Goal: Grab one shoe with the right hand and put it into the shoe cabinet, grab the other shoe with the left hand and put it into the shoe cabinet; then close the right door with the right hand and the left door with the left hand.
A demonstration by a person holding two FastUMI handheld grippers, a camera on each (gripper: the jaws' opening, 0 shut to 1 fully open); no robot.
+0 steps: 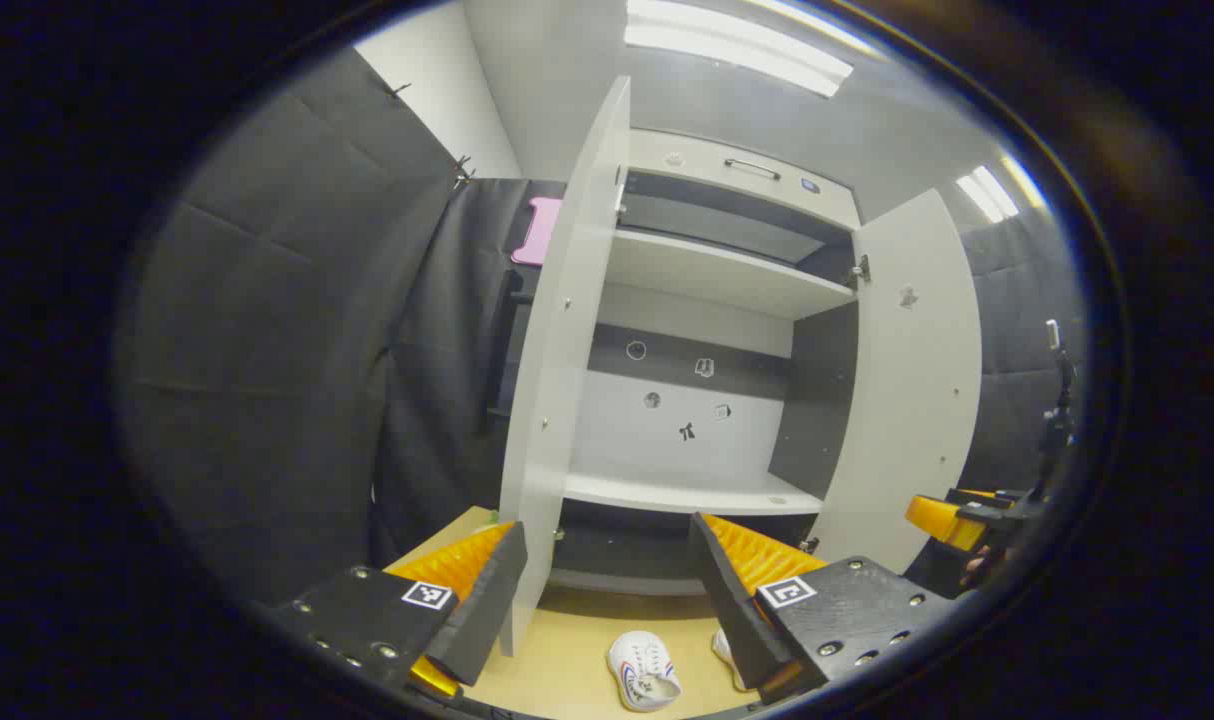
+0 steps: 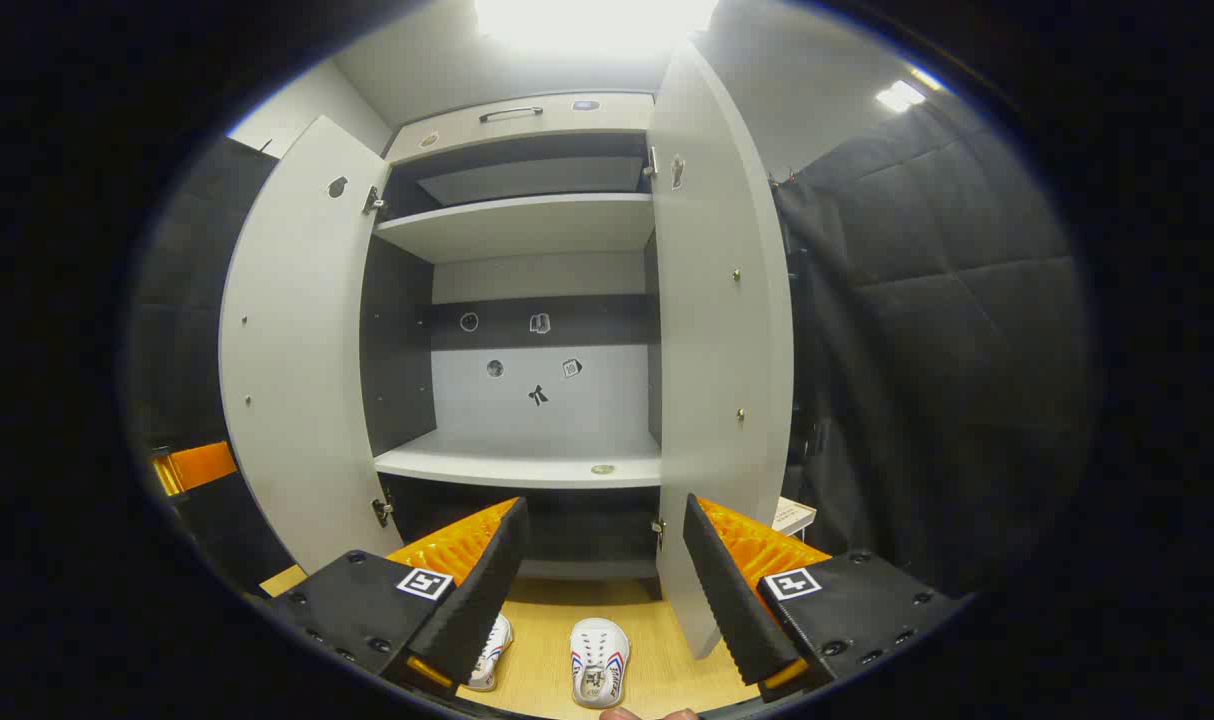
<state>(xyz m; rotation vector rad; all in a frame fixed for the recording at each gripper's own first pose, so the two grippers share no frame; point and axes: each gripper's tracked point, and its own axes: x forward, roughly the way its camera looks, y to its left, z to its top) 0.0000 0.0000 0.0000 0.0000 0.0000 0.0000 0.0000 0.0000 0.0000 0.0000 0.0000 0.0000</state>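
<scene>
We hold both grippers up in front of the open cabinet (image 2: 527, 300), each with its fingers wide apart and nothing between them. In the left gripper view our left gripper (image 1: 607, 590) faces the left door (image 1: 567, 340), which stands edge-on toward us, with the right door (image 1: 907, 380) swung wide beyond it. The right gripper (image 1: 952, 520) shows at the far right edge of that view, near the right door. In the right gripper view our right gripper (image 2: 602, 575) points at the cabinet's dark bottom bay, under the middle shelf (image 2: 527, 465), which lies bare but for a small round mark. Both shoes sit on the wooden floor (image 2: 547, 610) just before the cabinet, outside it: the left shoe (image 2: 489, 655) partly hidden behind a finger, the right shoe (image 2: 597, 675) beside it, near but apart.
</scene>
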